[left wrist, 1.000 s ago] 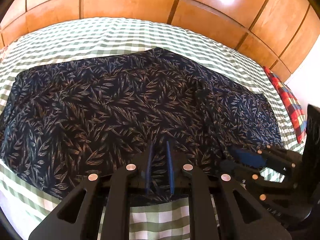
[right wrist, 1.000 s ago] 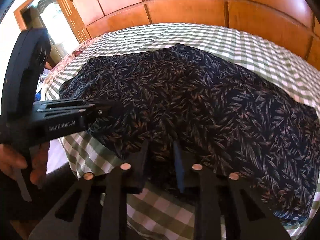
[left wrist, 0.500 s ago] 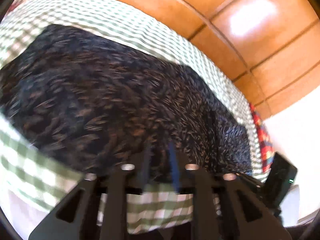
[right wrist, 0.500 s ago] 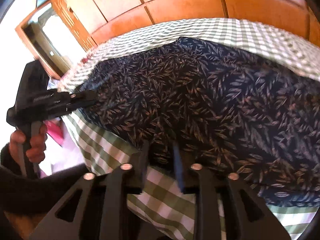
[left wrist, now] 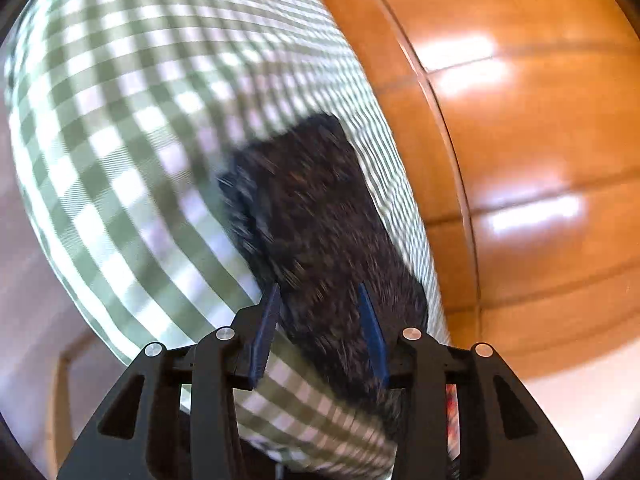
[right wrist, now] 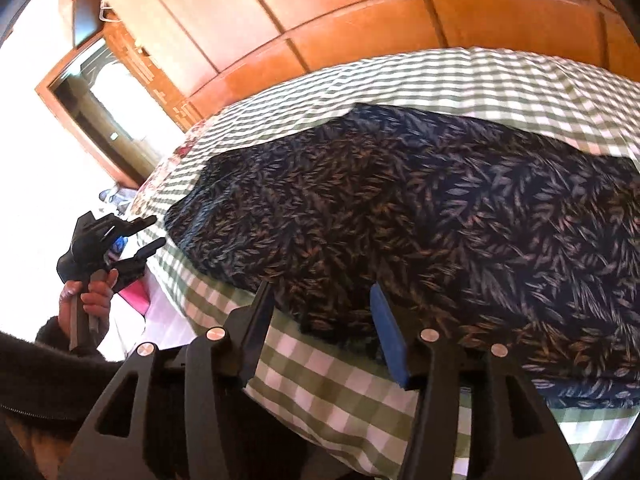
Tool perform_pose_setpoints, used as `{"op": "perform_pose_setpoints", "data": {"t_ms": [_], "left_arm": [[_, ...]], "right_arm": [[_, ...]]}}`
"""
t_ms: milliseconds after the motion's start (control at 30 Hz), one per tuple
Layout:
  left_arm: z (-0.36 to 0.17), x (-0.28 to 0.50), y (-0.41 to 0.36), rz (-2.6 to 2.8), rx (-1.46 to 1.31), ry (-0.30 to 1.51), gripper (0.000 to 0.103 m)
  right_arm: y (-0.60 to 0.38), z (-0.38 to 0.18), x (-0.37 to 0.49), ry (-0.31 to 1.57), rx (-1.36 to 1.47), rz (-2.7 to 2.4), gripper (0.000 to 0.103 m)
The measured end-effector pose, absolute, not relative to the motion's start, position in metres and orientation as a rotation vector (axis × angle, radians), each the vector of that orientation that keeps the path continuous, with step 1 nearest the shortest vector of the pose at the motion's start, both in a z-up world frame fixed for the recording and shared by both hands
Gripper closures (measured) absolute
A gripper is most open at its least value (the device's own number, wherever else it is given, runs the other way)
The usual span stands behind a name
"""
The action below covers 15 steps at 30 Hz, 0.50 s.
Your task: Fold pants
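The pants [right wrist: 420, 216] lie flat on the bed [right wrist: 328, 396], near its edge. Both jaws are spread and hold nothing. Bring the right gripper [right wrist: 320, 308] low to the near hem and the left gripper [right wrist: 150, 234] to the far end, then pinch only cloth, not the sheet

The left wrist view looks close along the bed [left wrist: 120, 128] from its left end, rolled sideways and blurred. The right wrist view faces across the near edge toward the far wooden wall [right wrist: 360, 28]. Both share the pants [right wrist: 420, 208].
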State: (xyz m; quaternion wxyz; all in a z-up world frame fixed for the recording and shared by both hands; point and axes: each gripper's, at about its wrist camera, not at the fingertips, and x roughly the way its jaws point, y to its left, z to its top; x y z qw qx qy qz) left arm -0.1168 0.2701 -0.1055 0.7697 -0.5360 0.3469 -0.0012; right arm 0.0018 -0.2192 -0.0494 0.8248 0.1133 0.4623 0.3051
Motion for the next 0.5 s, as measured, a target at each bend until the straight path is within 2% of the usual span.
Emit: {"op": "perform_pose_setpoints", "data": {"t_ms": [100,433,467,500], "left_arm": [[-0.115,-0.113,0.281,0.024,-1.234,0.747,0.047],[-0.129,-0.096,0.309,0.129,-1.275,0.769,0.046],[-0.128,-0.092,0.308,0.135,-1.262,0.773,0.051],[-0.126,-0.089,0.307,0.149,-1.239,0.778,0.065]], "right_arm": [[-0.221,-0.055,0.004,1.000,0.255,0.622,0.050],[-0.221,-0.061,0.010,1.015,0.258,0.605,0.042],[-0.220,-0.062,0.011,1.014,0.252,0.606,0.041],[-0.219,-0.062,0.010,1.014,0.246,0.606,0.041]]}}
